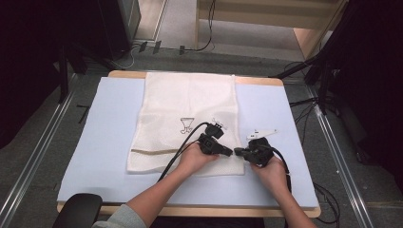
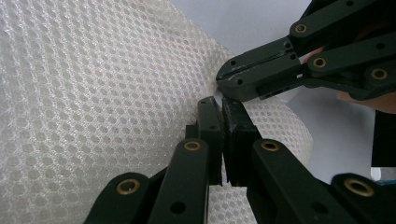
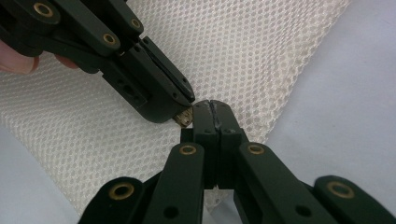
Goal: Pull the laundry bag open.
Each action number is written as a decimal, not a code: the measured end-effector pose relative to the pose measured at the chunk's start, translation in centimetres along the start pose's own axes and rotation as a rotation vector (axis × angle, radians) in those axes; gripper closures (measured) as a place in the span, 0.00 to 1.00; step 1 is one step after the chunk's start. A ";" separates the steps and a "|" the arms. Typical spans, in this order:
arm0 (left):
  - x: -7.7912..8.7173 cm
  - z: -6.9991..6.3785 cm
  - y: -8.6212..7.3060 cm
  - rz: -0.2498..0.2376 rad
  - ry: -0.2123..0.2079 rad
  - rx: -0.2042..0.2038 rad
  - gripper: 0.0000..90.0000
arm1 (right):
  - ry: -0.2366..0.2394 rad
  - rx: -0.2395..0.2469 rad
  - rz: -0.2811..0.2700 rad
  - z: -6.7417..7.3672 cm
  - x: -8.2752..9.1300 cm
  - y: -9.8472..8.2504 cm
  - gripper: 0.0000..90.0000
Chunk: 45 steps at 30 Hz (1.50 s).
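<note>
Centrally, a white mesh bag [image 1: 187, 121] is lying flat on the pale blue surface [image 1: 104, 137]. Both tongs are meeting at its near right corner: left tongs [image 1: 229, 152] and right tongs [image 1: 237, 152] are each pinching together on the mesh edge, tips nearly touching.

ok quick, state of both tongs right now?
Left tongs: closed, pinching the edge of the white mesh laundry bag.
Right tongs: closed on the same edge, tip to tip with the left.
</note>
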<state>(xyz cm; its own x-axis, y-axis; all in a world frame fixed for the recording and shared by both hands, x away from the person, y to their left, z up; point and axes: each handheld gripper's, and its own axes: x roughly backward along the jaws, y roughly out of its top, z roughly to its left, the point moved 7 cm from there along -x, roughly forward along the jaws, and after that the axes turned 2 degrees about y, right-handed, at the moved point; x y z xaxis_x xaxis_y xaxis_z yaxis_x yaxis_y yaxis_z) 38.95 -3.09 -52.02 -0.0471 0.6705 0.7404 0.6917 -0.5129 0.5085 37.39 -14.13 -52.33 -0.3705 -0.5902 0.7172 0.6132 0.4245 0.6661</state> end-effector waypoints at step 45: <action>5.0 2.2 -2.0 0.032 -0.033 0.065 0.99 | 0.008 0.007 -0.017 0.0 0.0 -0.1 1.00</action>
<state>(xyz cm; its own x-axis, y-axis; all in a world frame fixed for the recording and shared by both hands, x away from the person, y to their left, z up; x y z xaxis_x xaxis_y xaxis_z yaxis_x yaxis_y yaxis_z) 38.96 2.48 -50.25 -0.0014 0.6721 0.7405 0.7379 -0.4991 0.4544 37.37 -14.17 -52.44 -0.3753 -0.6024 0.7045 0.6022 0.4193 0.6794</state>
